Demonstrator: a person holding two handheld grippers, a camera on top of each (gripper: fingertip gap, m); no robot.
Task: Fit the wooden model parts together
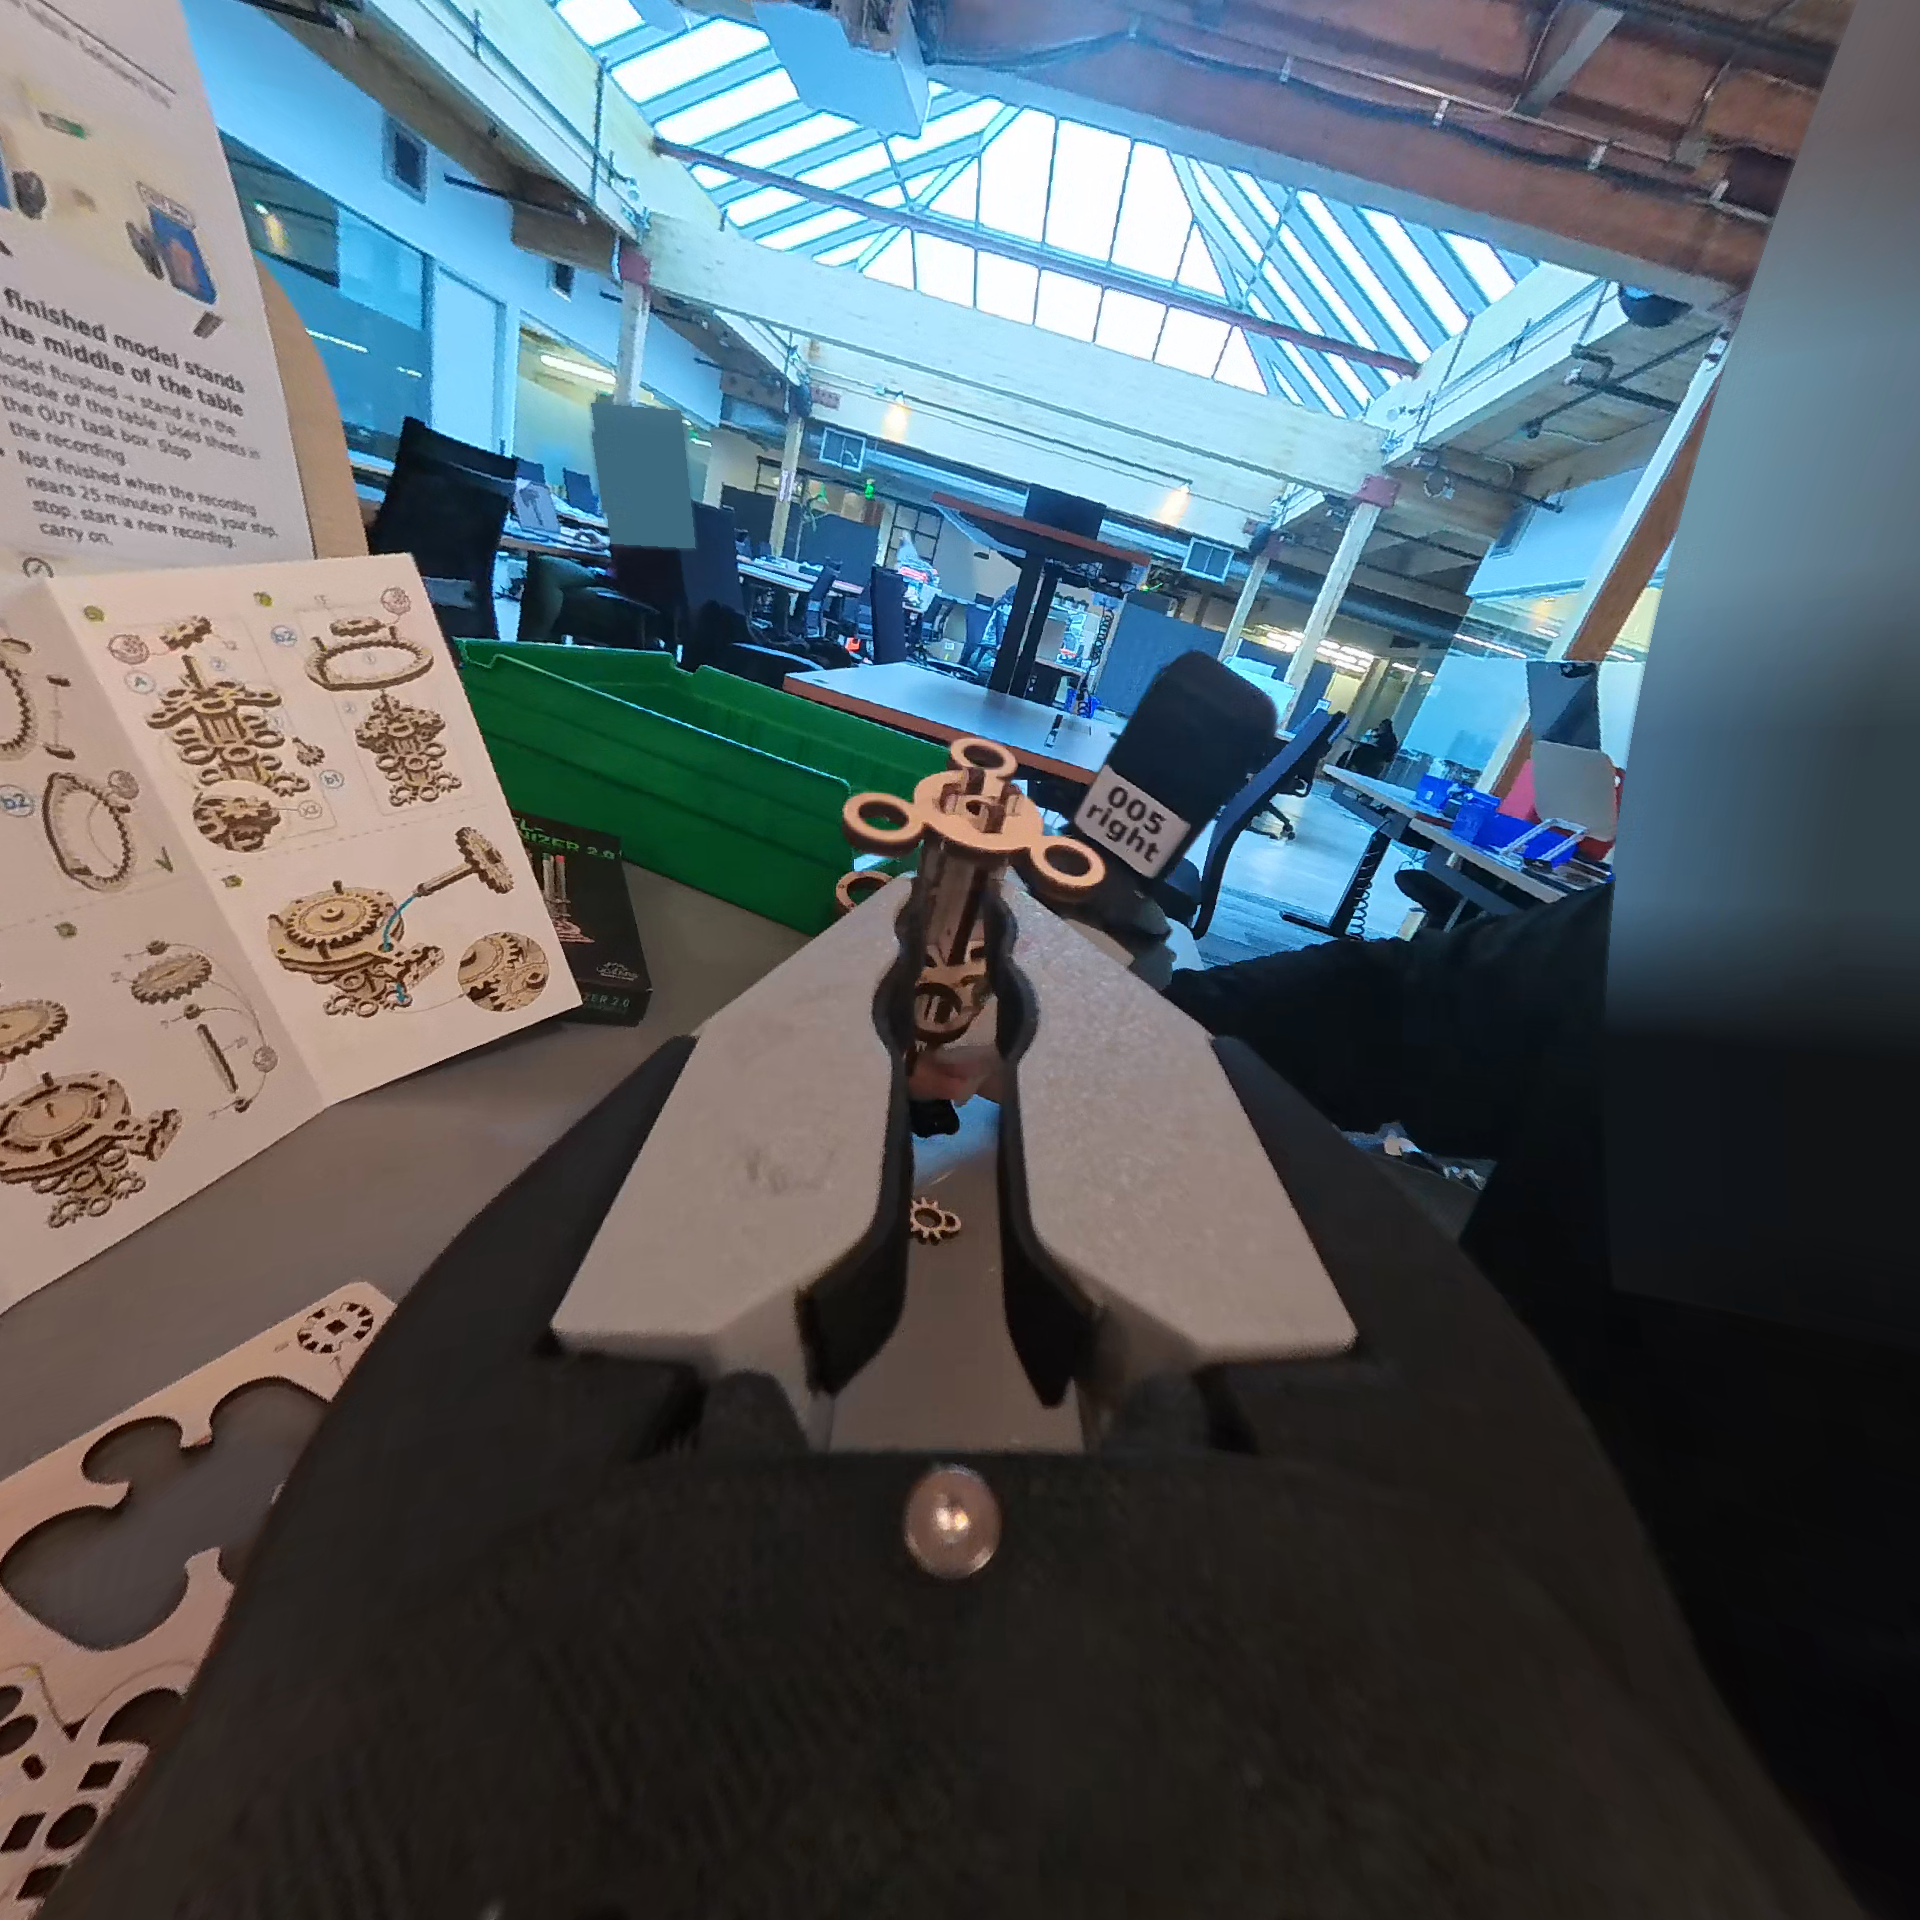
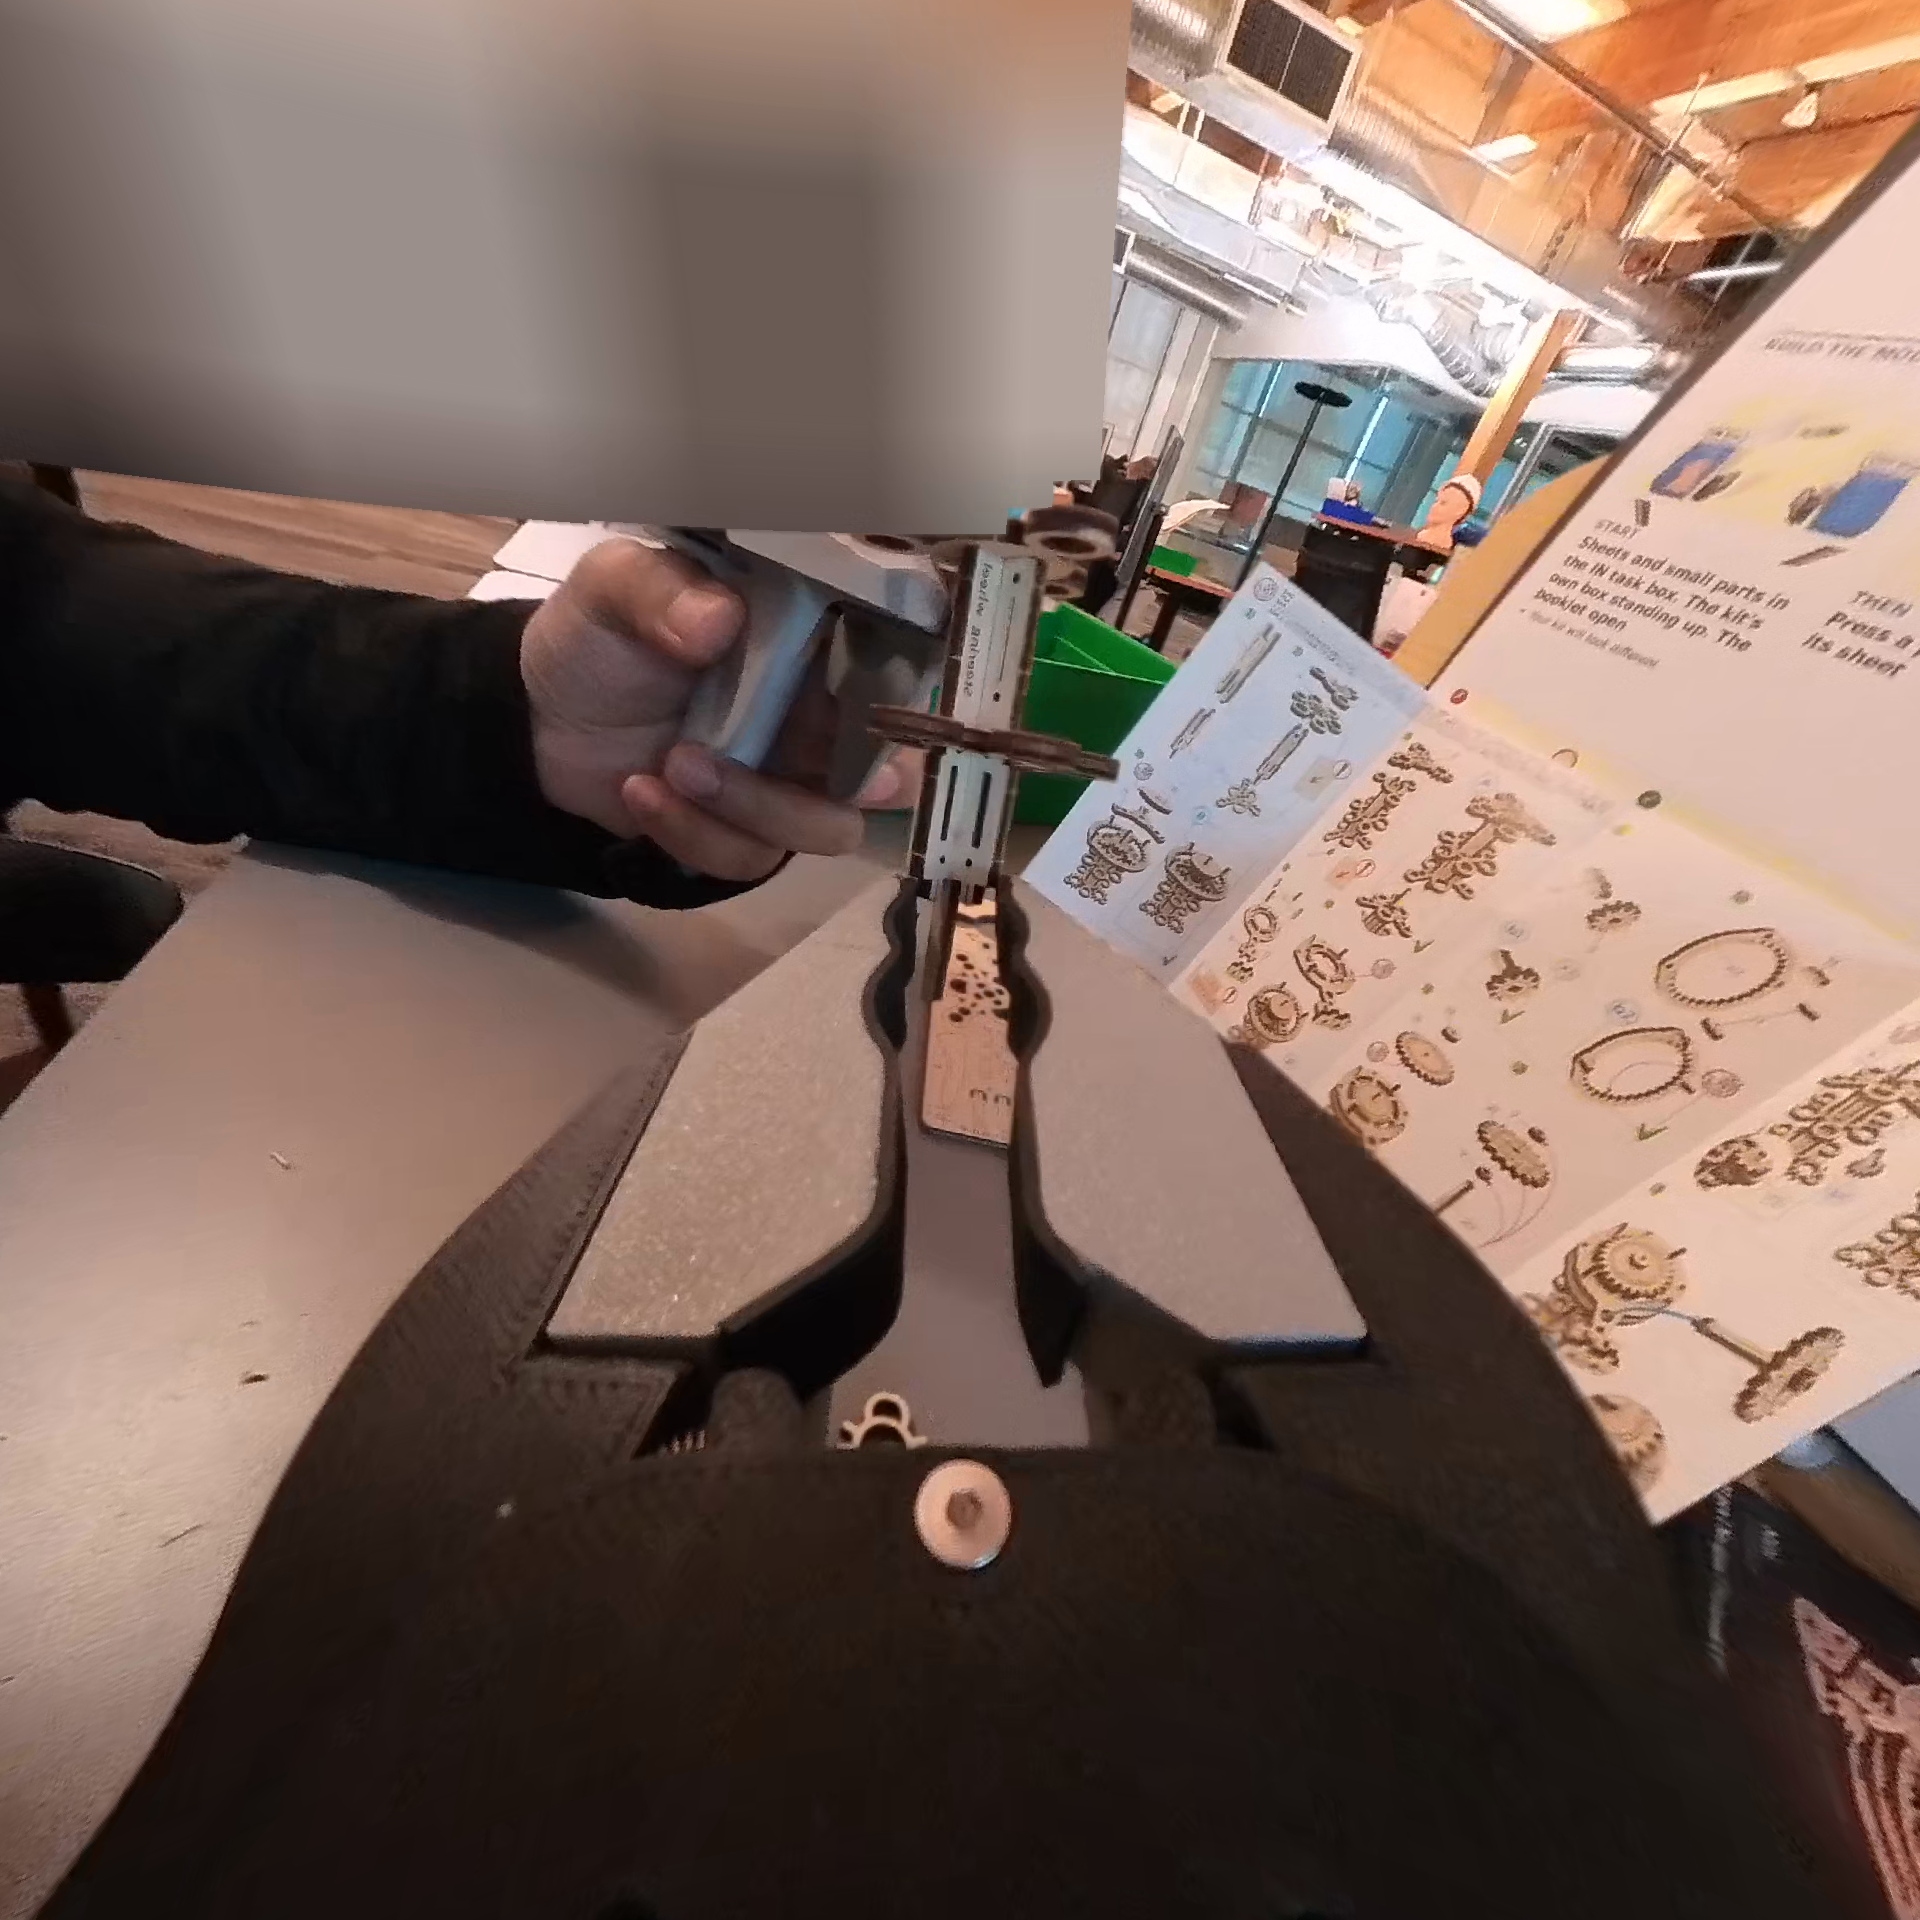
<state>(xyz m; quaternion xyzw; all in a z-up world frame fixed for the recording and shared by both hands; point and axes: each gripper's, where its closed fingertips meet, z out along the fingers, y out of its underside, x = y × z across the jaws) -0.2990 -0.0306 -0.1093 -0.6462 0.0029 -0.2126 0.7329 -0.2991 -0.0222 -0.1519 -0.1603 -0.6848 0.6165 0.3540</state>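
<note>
A wooden shaft assembly (image 1: 951,935) stands upright above the grey table (image 2: 312,1143). It has a three-lobed disc (image 1: 971,821) on top and another ringed disc (image 2: 987,748) halfway down the shaft (image 2: 971,821). My left gripper (image 1: 951,920) is shut on the shaft just under the top disc. In the right wrist view it (image 2: 930,623) comes in from the left, held by a hand (image 2: 623,707). My right gripper (image 2: 956,899) is shut on the shaft's lower end. Its black body (image 1: 1184,748) shows behind the assembly in the left wrist view.
An open instruction booklet (image 1: 291,831) (image 2: 1558,987) leans against a white instruction board (image 1: 104,312). A green bin (image 1: 665,769) and a black kit box (image 1: 592,914) stand behind. Punched wooden sheets (image 1: 125,1507) (image 2: 966,1081) and a small loose gear (image 1: 935,1221) lie on the table. About 5 cm separates my left fingertips from my right.
</note>
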